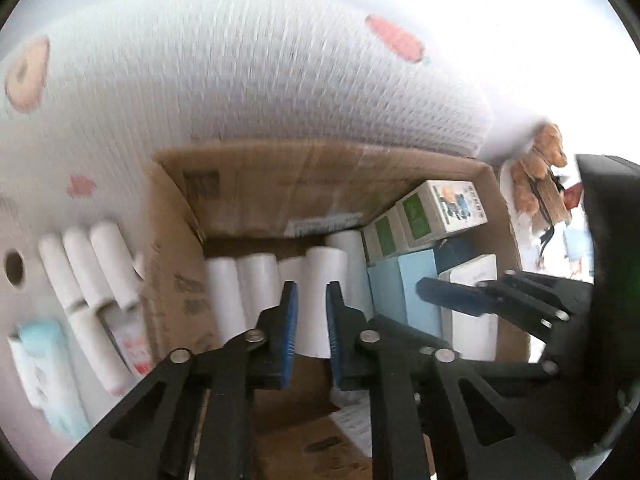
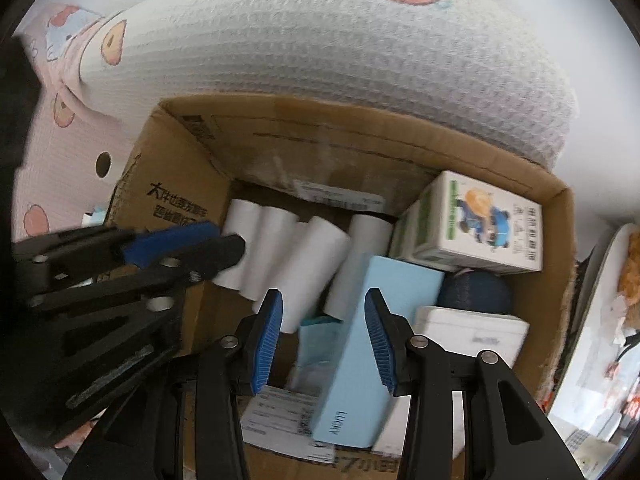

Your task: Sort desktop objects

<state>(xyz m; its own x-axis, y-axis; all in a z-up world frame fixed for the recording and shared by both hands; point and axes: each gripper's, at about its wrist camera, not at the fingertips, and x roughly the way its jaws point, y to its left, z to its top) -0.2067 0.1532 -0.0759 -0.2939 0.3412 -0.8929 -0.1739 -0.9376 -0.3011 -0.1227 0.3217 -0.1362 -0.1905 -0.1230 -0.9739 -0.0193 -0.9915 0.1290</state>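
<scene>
White paper rolls (image 1: 88, 276) lie on the worktop left of the box. At least three are counted there, but blur hides where each one ends. A pale blue packet (image 1: 44, 360) beside them is smeared and its print is unreadable.

Inside the cardboard box (image 1: 172, 248), five upright rolls (image 1: 256, 280) are counted, and the middle one is partly covered by its neighbours. The left gripper (image 1: 312, 292) is held above them with its jaws almost together. Nothing is seen clamped in the right wrist view.

Three green-faced cartons (image 1: 420, 216) are stacked in the far right corner. One light blue box (image 2: 352, 408) lies slanted below the right gripper (image 2: 324, 300), whose pads stand apart and clear of it. A dark blue object (image 2: 476, 292) is mostly hidden under the cartons. One brown plush toy (image 1: 540, 168) is partly hidden by the right gripper's body.
</scene>
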